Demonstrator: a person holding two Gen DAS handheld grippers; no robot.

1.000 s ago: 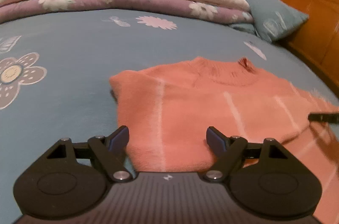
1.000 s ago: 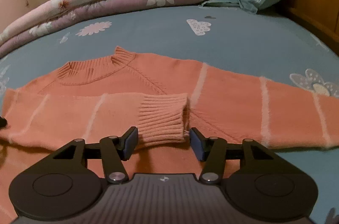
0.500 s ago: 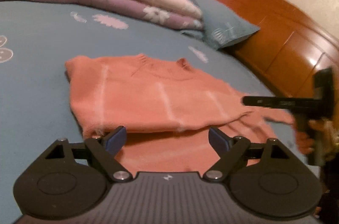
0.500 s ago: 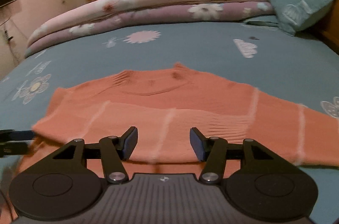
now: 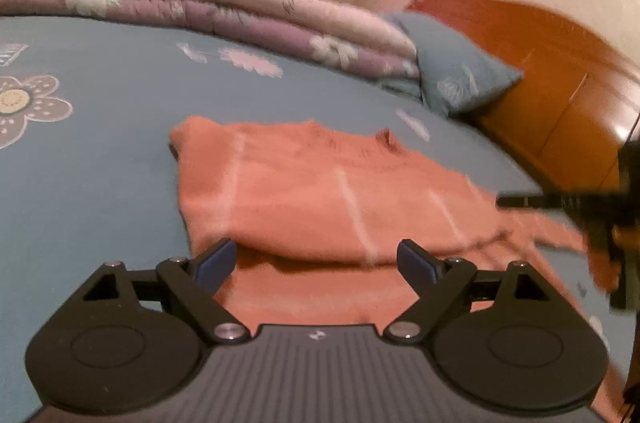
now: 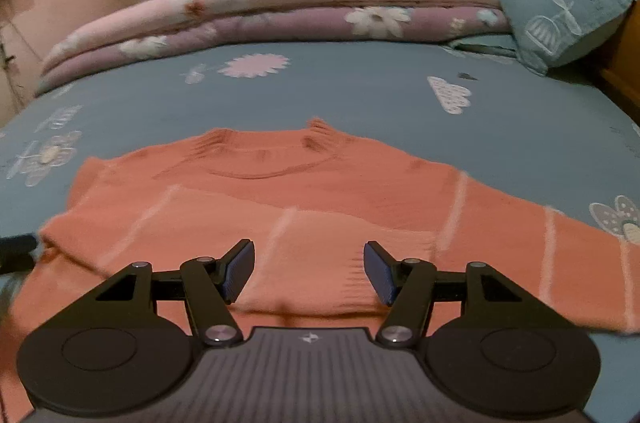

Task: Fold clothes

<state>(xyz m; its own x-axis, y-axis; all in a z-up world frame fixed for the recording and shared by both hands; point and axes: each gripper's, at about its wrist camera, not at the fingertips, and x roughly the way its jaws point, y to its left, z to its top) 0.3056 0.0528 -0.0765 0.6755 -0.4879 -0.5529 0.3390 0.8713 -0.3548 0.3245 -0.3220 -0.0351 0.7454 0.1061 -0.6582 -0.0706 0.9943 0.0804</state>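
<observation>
I am hovering both grippers, left gripper and right gripper, released and just widening, above the orange sweater, whose unfolded sleeve is stretching toward the bed's headboard edge, nearer my right.

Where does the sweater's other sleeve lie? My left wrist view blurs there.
Observer: The unfolded sleeve lies flat on the bedsheet, stretched toward the picture's right.
Reviewer: The folded sleeve's cuff?
Observer: Its ribbed cuff rests across the sweater, just ahead of the right gripper.
Reviewer: Is that gripper holding anything?
Observer: No; its jaws have just been opening, wide apart, nothing pinched between them.
</observation>
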